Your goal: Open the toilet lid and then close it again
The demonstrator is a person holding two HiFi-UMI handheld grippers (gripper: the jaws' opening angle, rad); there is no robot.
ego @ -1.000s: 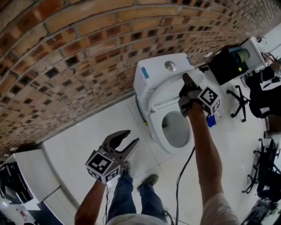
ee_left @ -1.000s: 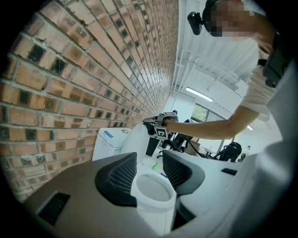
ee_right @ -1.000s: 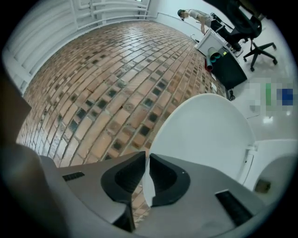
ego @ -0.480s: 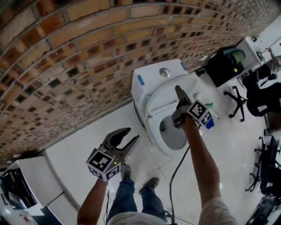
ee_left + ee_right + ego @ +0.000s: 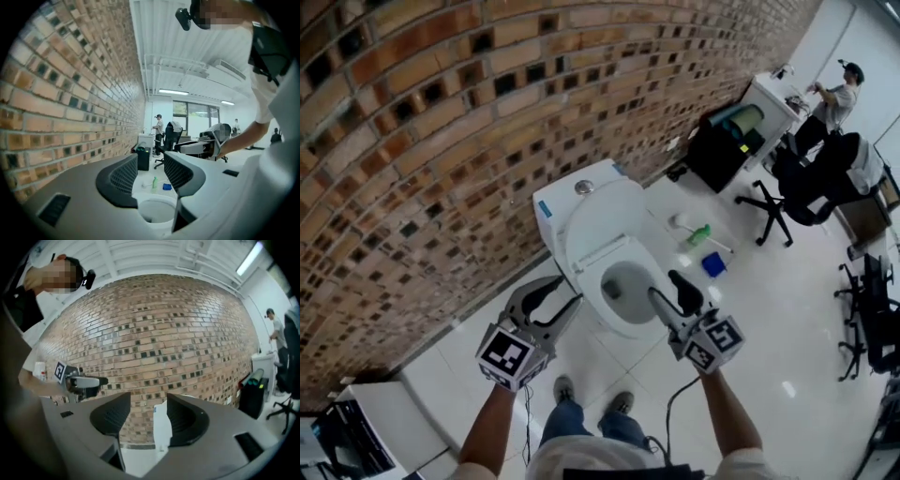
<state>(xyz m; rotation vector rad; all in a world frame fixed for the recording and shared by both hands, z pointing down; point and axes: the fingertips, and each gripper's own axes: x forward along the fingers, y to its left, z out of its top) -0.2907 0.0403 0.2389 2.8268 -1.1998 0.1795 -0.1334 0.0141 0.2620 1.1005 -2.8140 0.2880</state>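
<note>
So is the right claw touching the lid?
Apart. Head view: the right gripper hangs by the bowl, clear of the raised toilet lid. Its jaws have just been opening, nothing between them.

Brick wall point(image 5: 441, 141) tight behind toilet point(image 5: 602, 246)

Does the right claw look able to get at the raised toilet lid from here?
Probably yes. The right claw, whose jaws have just been opening and hold nothing, hangs near the bowl; nothing stands between it and the upright lid.
</note>
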